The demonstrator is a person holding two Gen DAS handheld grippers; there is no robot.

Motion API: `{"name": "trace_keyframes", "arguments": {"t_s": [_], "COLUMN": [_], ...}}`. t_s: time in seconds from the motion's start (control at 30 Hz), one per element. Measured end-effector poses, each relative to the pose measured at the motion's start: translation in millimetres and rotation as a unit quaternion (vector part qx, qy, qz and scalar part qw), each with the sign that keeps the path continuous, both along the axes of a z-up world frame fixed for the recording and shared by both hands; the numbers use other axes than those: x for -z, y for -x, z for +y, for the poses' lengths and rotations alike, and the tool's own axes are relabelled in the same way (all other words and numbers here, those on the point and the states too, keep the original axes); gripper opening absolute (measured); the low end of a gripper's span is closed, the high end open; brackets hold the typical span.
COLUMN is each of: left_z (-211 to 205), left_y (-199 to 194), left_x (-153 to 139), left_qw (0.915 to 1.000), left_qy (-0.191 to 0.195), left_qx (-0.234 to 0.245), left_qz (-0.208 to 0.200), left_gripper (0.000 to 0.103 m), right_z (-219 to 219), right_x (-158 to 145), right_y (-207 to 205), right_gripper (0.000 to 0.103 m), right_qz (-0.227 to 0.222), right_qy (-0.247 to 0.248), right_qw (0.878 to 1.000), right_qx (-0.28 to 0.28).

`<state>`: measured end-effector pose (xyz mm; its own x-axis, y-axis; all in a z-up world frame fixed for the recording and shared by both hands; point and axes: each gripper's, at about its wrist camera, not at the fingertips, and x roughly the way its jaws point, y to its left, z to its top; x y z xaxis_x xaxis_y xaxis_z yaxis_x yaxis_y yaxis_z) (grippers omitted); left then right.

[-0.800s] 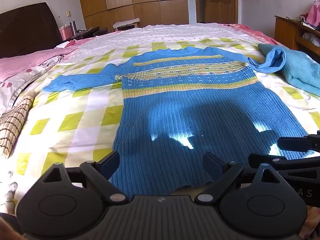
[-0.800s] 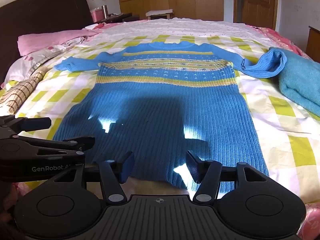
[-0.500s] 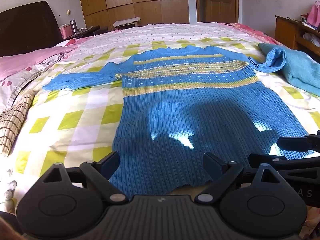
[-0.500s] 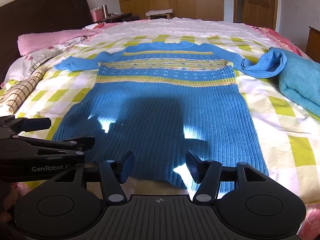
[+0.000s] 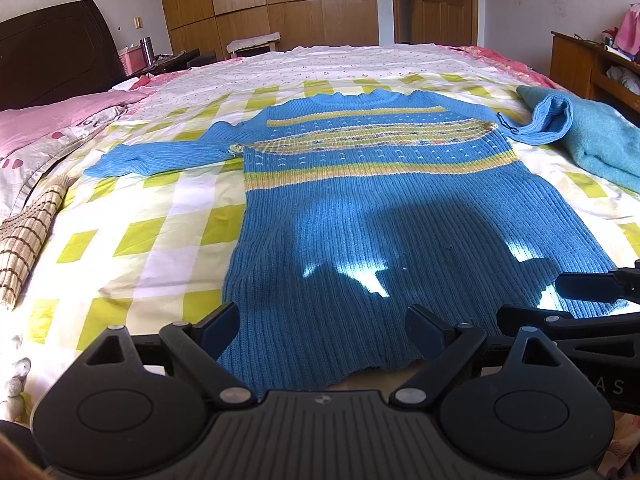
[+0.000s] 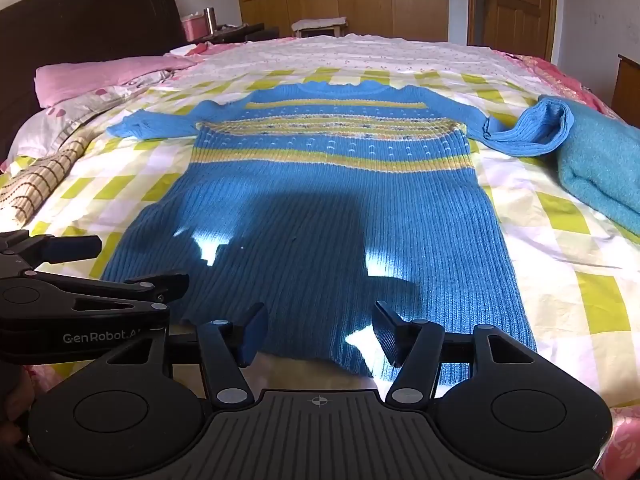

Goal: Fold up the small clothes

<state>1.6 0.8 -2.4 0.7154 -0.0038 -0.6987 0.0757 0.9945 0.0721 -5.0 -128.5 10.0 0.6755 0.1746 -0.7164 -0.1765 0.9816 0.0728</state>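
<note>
While the blue sweater [image 5: 384, 216] lies flat on the bed [image 5: 160, 232], folding hasn't begun.
L tongs [image 5: 322, 330] & R tongs [image 6: 320, 334] spread, empty, near hem; sleeves out, all folds left.

A home bedroom: bed [image 5: 160, 240], pink pillow [image 6: 100, 78], wooden wardrobe [image 5: 280, 4].
</note>
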Motion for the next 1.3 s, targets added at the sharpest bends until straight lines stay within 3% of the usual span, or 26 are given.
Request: {"name": "trace_keyframes", "arguments": {"t_s": [1.3], "left_z": [-4.3], "left_y": [3.9], "left_x": [1.2], "left_qw": [0.9997], "left_qy": [-0.019], "left_qx": [0.001], "left_qz": [-0.019], "left_gripper": [0.095], "right_z": [1.9], "right_x": [0.1], "right_y": [0.8], "right_gripper": [0.058], "right_qz": [0.001], "right_qy": [0.006], "right_qw": [1.0], "right_qx": [0.001]}}
